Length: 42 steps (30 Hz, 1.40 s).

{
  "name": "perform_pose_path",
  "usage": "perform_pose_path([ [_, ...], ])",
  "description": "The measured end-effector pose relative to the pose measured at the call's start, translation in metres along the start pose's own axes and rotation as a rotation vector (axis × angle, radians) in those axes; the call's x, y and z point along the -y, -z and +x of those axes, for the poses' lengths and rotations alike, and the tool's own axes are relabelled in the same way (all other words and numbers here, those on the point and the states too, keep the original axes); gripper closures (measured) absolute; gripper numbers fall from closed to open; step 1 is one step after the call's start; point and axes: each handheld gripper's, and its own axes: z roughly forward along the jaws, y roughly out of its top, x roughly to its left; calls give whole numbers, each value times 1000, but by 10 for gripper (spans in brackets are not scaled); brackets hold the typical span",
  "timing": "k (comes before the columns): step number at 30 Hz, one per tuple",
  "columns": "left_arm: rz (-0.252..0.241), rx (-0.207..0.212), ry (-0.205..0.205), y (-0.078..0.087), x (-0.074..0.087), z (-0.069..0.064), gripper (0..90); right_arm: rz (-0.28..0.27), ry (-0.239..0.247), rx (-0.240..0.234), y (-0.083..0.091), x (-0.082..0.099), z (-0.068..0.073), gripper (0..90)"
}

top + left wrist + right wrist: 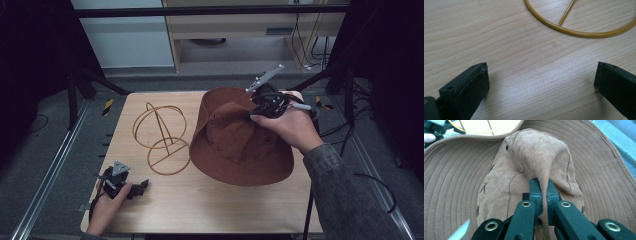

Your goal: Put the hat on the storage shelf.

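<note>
At about 7 o'clock on the bench [210, 205], the left tongs [134, 189] rest low on the wood with their jaws spread wide and nothing between them. Just beyond, toward 10 o'clock, stands a gold wire stand [162, 137], its round base flat on the bench. At 2 o'clock the right tongs [543, 195] are clamped on a pinched fold of the crown of a brown hat [235, 140], whose brim droops toward the bench beside the stand.
</note>
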Motion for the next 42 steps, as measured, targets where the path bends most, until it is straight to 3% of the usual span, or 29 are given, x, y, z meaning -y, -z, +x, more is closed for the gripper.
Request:
perform_pose_path([
  [10,0,-1,0,0,0,0,0,-64,8,27,24,-13,8,883],
  [26,0,-1,0,0,0,0,0,-169,-5,49,45,-23,16,883],
  [42,-3,-2,2,0,0,0,0,-247,26,54,42,-66,35,883],
])
